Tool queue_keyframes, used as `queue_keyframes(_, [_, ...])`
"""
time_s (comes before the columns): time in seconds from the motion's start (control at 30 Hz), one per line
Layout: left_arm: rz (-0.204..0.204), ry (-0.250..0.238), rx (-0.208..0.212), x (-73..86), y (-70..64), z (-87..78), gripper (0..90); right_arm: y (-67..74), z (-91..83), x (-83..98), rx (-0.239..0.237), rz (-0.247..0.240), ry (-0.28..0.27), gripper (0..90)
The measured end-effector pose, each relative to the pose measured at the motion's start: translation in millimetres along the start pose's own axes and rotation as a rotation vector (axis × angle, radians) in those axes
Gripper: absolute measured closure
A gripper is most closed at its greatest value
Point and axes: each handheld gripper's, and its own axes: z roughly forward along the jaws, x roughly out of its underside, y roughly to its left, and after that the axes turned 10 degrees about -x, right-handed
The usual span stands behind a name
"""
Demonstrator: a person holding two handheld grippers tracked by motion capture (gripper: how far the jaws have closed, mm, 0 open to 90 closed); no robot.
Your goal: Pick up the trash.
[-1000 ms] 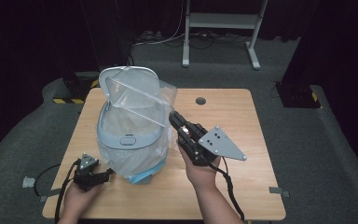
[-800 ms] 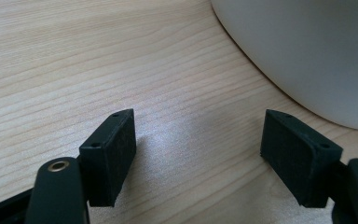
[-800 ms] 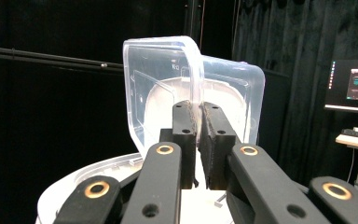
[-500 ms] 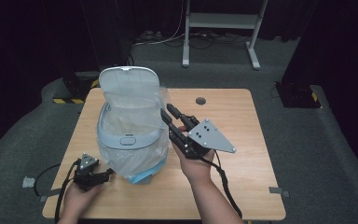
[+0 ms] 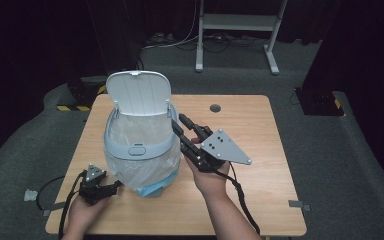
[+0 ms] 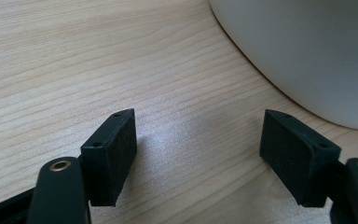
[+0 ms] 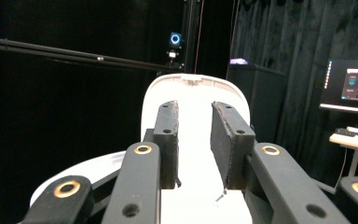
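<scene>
Bin lid [image 5: 138, 92]: now swung upright. Right gripper [image 5: 184, 127]: fingers narrowly parted, empty. Left gripper [image 5: 111, 187]: wide open, resting on bench [image 5: 260, 150].

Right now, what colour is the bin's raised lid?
White to pale grey; the lid shows best in the high view.

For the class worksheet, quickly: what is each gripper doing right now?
Left gripper: open, empty, low over the table beside the bin.
Right gripper: jaws slightly parted, holding nothing, aimed at the raised lid.
</scene>
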Motion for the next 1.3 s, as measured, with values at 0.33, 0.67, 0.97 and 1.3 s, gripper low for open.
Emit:
queue_keyframes(0.33, [0.006, -0.005, 0.008, 0.1, -0.7, -0.1, 28.3, -9.9, -24.8, 34.6, 0.045, 0.039, 0.107, 67.5])
queue_keyframes(0.67, [0.002, -0.005, 0.005, -0.1, -1.3, 0.0, 28.3, -27.7, -41.7, 96.0, 0.126, 0.086, 0.27, 64.5])
queue_keyframes(0.97, [0.002, -0.005, 0.006, 0.0, -1.4, 0.0, 28.3, -51.0, -47.3, 143.9, 0.209, 0.132, 0.4, 64.4])
queue_keyframes(1.3, [0.006, -0.003, 0.002, 0.1, -1.3, -0.4, 28.1, -64.4, -43.6, 173.3, 0.268, 0.181, 0.509, 61.6])
